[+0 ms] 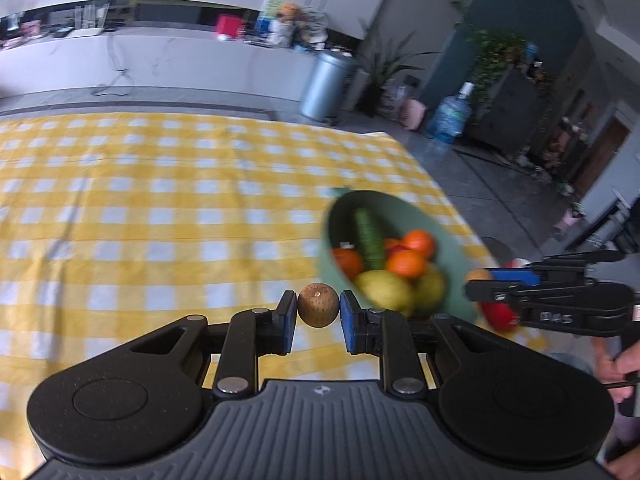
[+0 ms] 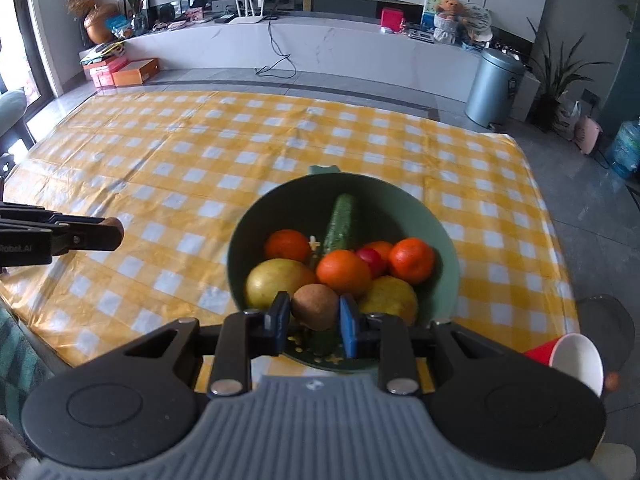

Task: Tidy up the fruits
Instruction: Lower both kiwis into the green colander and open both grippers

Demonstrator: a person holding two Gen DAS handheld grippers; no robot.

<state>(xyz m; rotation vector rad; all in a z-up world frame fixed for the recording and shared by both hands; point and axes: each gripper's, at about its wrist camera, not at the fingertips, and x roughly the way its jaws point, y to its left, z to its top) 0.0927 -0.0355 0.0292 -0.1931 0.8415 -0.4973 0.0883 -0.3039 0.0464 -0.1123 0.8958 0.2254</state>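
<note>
My left gripper (image 1: pixel 318 307) is shut on a small round brown fruit (image 1: pixel 318 305), held above the yellow checked tablecloth (image 1: pixel 160 200), left of the green bowl (image 1: pixel 440 232). My right gripper (image 2: pixel 314 312) is shut on a brown kiwi-like fruit (image 2: pixel 314 305), held over the near rim of the green bowl (image 2: pixel 448 240). The bowl holds oranges (image 2: pixel 344 273), yellowish pears (image 2: pixel 276 282), a cucumber (image 2: pixel 341 218) and a small red fruit (image 2: pixel 370 258). The left gripper shows at the left of the right wrist view (image 2: pixel 114 234); the right gripper shows at the right of the left wrist view (image 1: pixel 480 285).
A red paper cup (image 2: pixel 568 358) lies tipped at the table's right near corner. The table's right edge (image 2: pixel 536 200) drops to a tiled floor with a metal bin (image 2: pixel 494 88) and a water jug (image 2: pixel 626 148). A white TV bench stands behind.
</note>
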